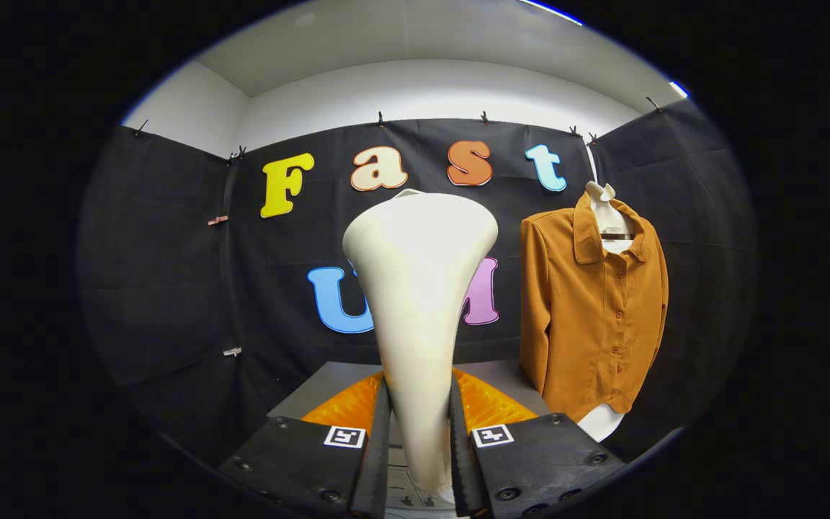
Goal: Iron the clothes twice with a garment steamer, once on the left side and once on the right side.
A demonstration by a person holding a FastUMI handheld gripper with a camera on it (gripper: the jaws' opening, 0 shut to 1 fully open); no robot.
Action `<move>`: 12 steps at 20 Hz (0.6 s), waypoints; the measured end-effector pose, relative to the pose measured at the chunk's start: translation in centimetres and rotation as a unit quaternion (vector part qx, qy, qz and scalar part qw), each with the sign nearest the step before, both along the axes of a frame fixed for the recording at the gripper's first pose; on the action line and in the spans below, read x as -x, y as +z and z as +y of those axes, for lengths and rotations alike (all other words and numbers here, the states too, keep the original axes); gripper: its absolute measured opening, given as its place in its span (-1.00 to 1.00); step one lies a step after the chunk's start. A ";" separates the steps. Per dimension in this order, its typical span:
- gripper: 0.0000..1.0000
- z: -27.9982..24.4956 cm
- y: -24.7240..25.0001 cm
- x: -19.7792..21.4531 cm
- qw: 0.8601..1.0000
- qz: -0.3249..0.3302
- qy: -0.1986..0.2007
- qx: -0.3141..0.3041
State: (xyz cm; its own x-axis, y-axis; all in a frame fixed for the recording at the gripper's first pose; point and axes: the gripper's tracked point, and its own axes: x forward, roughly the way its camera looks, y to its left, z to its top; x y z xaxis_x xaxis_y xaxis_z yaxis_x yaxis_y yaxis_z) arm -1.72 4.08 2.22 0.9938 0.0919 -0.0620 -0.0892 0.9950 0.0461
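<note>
A grey table point(328, 386) stands before the black cloth wall point(163, 274). An orange mat point(491, 404) lies on it. Small clips point(232, 352) hold the cloth. Above is a white wall point(429, 94).

Your gripper point(418, 440) wears two black finger blocks with dark screws, ridged inner pads, and white square markers flanking the steamer point(418, 288).
</note>
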 end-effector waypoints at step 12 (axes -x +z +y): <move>-0.22 0.2 0.2 0.2 1.000 -0.003 0.001 0.000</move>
State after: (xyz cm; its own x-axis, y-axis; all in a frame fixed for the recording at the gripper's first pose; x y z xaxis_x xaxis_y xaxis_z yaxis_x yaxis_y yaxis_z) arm -1.91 4.32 2.39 0.9940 0.0941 -0.0565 -0.0916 0.9947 0.0461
